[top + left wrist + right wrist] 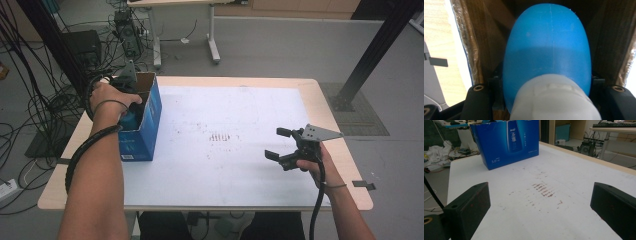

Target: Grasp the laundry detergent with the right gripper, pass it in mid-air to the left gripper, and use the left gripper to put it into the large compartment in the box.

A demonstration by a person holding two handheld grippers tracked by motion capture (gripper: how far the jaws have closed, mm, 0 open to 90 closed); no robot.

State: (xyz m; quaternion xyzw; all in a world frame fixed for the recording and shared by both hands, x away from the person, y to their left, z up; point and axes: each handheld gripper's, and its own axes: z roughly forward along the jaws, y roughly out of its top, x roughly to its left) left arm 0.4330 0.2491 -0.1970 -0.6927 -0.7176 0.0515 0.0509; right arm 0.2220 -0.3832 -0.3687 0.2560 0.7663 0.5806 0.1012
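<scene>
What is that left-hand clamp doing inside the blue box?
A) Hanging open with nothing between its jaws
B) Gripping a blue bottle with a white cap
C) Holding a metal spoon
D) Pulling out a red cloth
B: in the left gripper view the blue bottle with its white cap sits clamped between the left gripper jaws, inside the blue box.

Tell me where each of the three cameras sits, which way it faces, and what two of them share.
High view: above the person's side, looking forward and down on the table; both forearms, left gripper in the blue box, right gripper.
Left gripper view: on the left gripper, facing into the box's brown inside; the jaws clamp a blue bottle.
Right gripper view: on the right gripper, looking low across the table toward the box; open black jaws.
Shared: high and right gripper views both show the brown stain marks.
</scene>
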